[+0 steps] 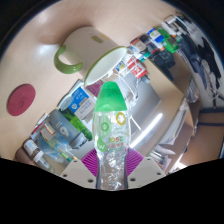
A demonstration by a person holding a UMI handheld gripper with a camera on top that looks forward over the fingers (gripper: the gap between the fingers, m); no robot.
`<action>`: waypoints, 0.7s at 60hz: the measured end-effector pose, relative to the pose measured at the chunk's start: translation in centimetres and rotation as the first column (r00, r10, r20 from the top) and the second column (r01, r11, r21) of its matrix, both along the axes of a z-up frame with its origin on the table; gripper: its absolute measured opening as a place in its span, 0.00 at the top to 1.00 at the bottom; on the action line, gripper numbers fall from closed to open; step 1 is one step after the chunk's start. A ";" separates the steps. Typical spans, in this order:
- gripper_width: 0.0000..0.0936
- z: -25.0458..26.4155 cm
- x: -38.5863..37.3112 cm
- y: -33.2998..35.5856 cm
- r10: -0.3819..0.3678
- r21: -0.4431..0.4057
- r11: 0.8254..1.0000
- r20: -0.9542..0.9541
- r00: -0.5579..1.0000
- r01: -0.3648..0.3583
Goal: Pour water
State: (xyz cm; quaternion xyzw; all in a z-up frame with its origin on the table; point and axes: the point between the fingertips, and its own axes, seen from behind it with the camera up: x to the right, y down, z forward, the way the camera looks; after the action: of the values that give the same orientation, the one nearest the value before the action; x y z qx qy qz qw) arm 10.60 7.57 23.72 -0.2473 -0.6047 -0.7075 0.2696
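Observation:
My gripper [112, 168] is shut on a clear plastic water bottle [112, 135] with a green cap end and a green-and-white label. The magenta pads [92, 163] press on the crumpled lower body from both sides. The bottle is held up, its green top pointing ahead toward a white mug with a green rim [92, 55]. The mug lies tilted with its opening toward me, on a pale table [35, 70], and its handle sticks out on the left. The bottle's top is just short of the mug's rim.
A dark red round coaster [20, 99] lies on the table left of the mug. Several bottles and small packets [60, 125] crowd the area left of the held bottle. More cluttered items [160, 45] stand beyond the mug on the right.

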 end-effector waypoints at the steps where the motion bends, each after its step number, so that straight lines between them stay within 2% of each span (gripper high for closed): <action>1: 0.67 -0.1 -0.1 0.1 -0.002 -0.002 1.000 0.012 1.000 0.002; 16: 0.67 -1.1 -0.3 0.9 -0.037 -0.031 0.999 0.111 0.993 0.041; 26: 0.67 -0.6 0.2 0.9 -0.040 -0.018 0.999 0.015 0.999 0.041; 30: 0.67 -0.1 0.5 0.8 -0.036 -0.002 0.999 -0.149 0.988 0.036; 34: 0.67 0.5 1.2 0.4 -0.026 0.011 0.999 -0.423 0.906 0.033; 38: 0.67 -0.2 2.4 -0.1 -0.006 0.028 0.999 -0.734 0.679 0.038; 42: 0.67 -1.4 3.2 -0.7 -0.004 0.010 0.999 -0.917 0.398 0.033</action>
State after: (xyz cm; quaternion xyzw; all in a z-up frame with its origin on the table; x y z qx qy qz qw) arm 13.80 6.86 22.28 -0.5978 -0.3458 -0.4667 0.5525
